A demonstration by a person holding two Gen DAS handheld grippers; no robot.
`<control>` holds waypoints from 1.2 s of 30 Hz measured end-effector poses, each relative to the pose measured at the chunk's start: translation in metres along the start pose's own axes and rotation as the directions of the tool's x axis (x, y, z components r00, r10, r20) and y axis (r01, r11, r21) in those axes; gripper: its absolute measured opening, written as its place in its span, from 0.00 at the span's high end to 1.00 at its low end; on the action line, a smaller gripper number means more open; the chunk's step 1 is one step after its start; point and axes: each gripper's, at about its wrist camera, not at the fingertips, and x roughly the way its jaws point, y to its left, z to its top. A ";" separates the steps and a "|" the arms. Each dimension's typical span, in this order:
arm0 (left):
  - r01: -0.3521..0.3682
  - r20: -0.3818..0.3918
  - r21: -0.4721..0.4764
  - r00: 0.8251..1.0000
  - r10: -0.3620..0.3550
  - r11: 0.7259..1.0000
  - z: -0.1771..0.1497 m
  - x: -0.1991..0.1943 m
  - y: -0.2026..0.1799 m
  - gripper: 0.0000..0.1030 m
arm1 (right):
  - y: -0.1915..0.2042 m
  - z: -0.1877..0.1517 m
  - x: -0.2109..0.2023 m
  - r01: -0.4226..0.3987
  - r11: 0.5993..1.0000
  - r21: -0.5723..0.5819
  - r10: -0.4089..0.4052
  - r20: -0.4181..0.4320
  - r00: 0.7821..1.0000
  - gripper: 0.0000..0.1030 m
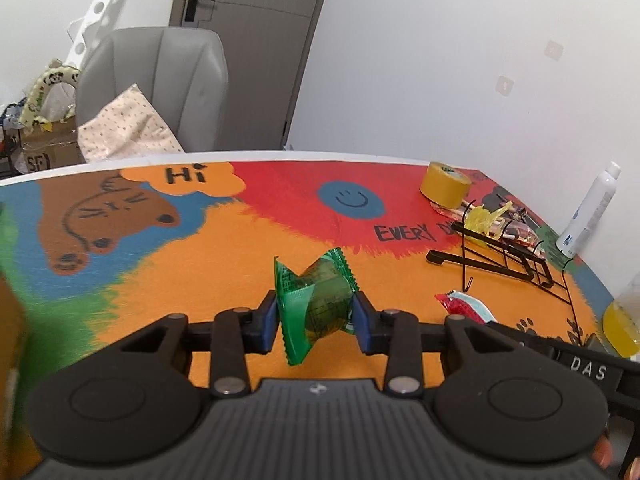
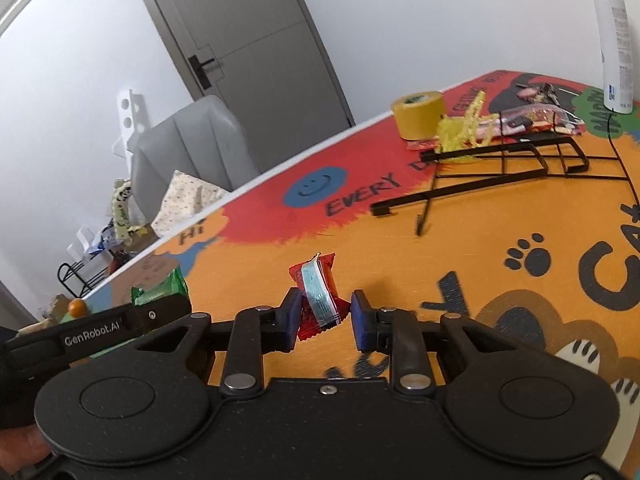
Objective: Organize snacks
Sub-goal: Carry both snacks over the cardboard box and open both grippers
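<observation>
My left gripper [image 1: 315,312] is shut on a green snack packet [image 1: 316,302] and holds it just above the colourful tablecloth. The same packet shows in the right wrist view [image 2: 160,289]. My right gripper [image 2: 325,311] is open around a red and light-blue snack packet [image 2: 320,296]; its left pad touches the packet and the right pad stands apart. That packet also shows in the left wrist view [image 1: 464,306]. A black wire basket [image 2: 504,160] lies tipped on the table beyond, with a yellow packet [image 2: 460,130] and red packets [image 2: 532,118] at its far side.
A yellow tape roll [image 1: 445,186] stands behind the basket [image 1: 516,256]. A white spray bottle [image 2: 614,40] stands at the table's far right, and a cup of yellow drink [image 1: 622,324] at the right edge. A grey chair [image 1: 156,84] stands past the far table edge.
</observation>
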 end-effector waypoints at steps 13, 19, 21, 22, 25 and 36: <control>-0.007 0.084 -0.051 0.996 0.011 0.999 -0.003 -0.070 0.032 0.64 | 0.050 -0.005 -0.038 -0.052 0.996 -0.067 0.055 0.046 0.997 0.76; -0.025 0.112 -0.056 0.993 0.031 0.998 -0.001 -0.099 0.046 0.64 | 0.070 -0.009 -0.047 -0.078 0.993 -0.091 0.083 0.051 0.995 0.76; -0.036 0.118 -0.059 0.992 0.043 0.998 -0.001 -0.107 0.053 0.64 | 0.077 -0.010 -0.048 -0.086 0.991 -0.098 0.092 0.049 0.995 0.76; -0.039 0.120 -0.062 0.992 0.046 0.997 -0.001 -0.110 0.056 0.64 | 0.081 -0.011 -0.048 -0.094 0.990 -0.101 0.099 0.046 0.994 0.76; -0.051 0.123 -0.077 0.991 0.060 0.996 -0.001 -0.122 0.069 0.64 | 0.093 -0.013 -0.048 -0.105 0.988 -0.113 0.110 0.043 0.993 0.76; -0.108 0.124 -0.089 0.985 0.118 0.990 0.005 -0.153 0.115 0.64 | 0.138 -0.018 -0.042 -0.150 0.974 -0.167 0.154 0.014 0.988 0.76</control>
